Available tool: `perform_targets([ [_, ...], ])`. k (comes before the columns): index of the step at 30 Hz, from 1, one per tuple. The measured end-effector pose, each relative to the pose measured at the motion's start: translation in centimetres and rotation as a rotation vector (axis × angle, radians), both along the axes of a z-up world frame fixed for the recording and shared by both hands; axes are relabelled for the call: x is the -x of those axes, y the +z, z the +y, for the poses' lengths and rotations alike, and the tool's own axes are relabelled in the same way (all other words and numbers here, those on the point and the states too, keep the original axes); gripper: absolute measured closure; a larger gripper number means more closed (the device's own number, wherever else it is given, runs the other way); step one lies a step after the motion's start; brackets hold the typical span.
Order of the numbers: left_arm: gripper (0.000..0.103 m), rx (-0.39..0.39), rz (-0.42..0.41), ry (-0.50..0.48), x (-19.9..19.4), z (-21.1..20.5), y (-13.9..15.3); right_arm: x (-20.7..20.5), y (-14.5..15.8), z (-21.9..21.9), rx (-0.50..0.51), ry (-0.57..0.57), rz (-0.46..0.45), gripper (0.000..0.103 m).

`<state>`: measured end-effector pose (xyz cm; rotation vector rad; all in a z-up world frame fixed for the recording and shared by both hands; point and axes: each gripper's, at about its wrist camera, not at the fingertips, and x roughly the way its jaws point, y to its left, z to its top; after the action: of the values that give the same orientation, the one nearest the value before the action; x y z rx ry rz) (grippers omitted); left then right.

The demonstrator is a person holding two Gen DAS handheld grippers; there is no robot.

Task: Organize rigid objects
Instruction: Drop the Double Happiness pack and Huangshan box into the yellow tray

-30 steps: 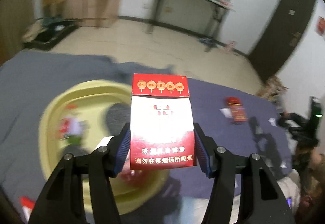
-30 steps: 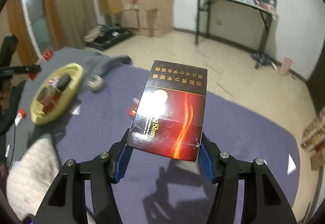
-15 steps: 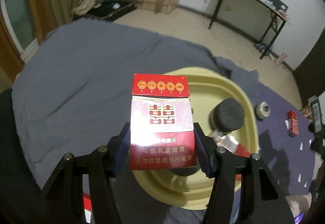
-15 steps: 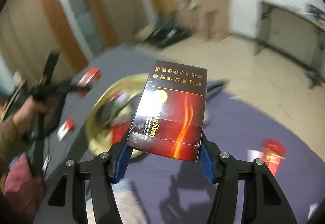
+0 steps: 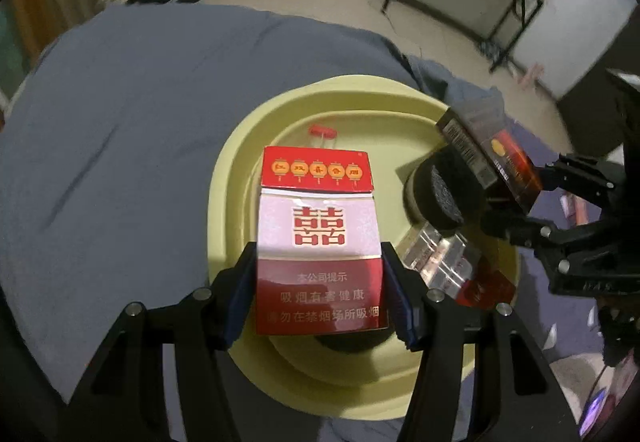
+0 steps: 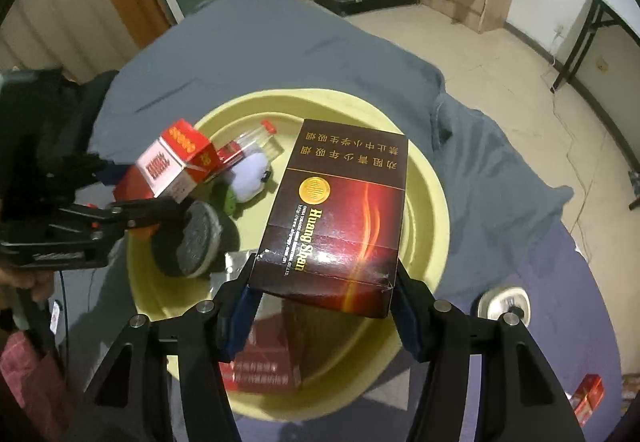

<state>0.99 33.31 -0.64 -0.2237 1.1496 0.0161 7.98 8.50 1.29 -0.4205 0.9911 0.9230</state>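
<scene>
In the left wrist view, the left gripper [image 5: 320,294] is clamped on a red pack [image 5: 318,238], its blue pads pressing the pack's lower sides, and holds it upright above a yellow basin [image 5: 228,201] that sits on a grey sheet [image 5: 120,113]. Inside the basin lie a dark round puck [image 5: 444,193], a clear wrapped pack [image 5: 436,258] and a small red-capped tube [image 5: 322,131]. At the right edge the right gripper [image 5: 516,193] reaches in over the basin's rim, gripping a dark pack [image 5: 480,149] tilted above the puck. In the right wrist view, the right gripper [image 6: 324,294] grips the dark pack [image 6: 344,217] by its near end, the pack slanting up and away over the basin [image 6: 432,201]. On the left, the left gripper [image 6: 132,201] carries the red pack [image 6: 176,161] over the basin's far-left side, just above the puck [image 6: 192,242]. A white-and-green soft toy [image 6: 248,177] and the tube [image 6: 260,133] lie behind it, and another red pack [image 6: 264,366] lies on the basin floor under the near fingers. A tape roll [image 6: 504,302] and a small red box [image 6: 588,394] rest on the sheet [image 6: 280,49] to the right, outside the basin.
</scene>
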Motion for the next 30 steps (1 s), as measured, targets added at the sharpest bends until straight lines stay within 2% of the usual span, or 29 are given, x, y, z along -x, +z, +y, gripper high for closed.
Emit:
perform_targets([
  [4, 0.043, -0.010, 0.072, -0.024, -2.7, 0.2, -1.3, -0.2, -0.6, 1.6, 0.052, 0.017, 0.021, 0.045],
  [8, 0.043, -0.027, 0.084, -0.025, -3.4, 0.1, -2.5, 0.4, -0.5, 1.9, 0.099, 0.029, 0.027, 0.043],
  [10, 0.033, 0.004, 0.099, -0.005, -3.3, 0.2, -2.8, 0.5, -0.3, 2.1, 0.085, 0.027, 0.062, 0.040],
  [11, 0.022, 0.022, 0.099, 0.000, -3.1, 0.4, -2.8, 0.6, 0.0, 1.9, 0.087, 0.031, 0.065, 0.026],
  [12, 0.016, 0.032, 0.091, 0.014, -2.8, 0.5, -2.7, 0.9, 0.1, 2.1, 0.094, 0.042, 0.052, 0.017],
  [13, 0.014, 0.040, 0.070, 0.026, -2.3, 0.8, -2.1, 1.2, 0.2, 2.2, 0.095, 0.057, 0.032, 0.002],
  [16, 0.000, 0.055, 0.012, 0.017, -1.3, 0.7, 0.1, 2.1, 2.1, 0.6, 0.056, 0.063, -0.018, 0.001],
  [21, 0.000, 0.001, -0.031, -0.033, -1.6, -1.2, 4.4, 2.8, 5.8, -4.9, -0.033, -0.004, -0.057, 0.000],
  [25, 0.000, -0.011, -0.084, -0.084, -2.5, -4.6, 7.4, 2.9, 7.8, -11.1, -0.042, -0.094, -0.096, 0.000],
  [27, 0.000, -0.008, -0.091, -0.114, -3.1, -7.1, 8.0, 2.9, 8.4, -14.9, -0.050, -0.140, -0.110, 0.000],
  [30, 0.000, 0.045, -0.081, -0.147, -3.9, -11.6, 8.2, 2.9, 8.8, -21.6, -0.071, -0.256, -0.104, 0.000],
])
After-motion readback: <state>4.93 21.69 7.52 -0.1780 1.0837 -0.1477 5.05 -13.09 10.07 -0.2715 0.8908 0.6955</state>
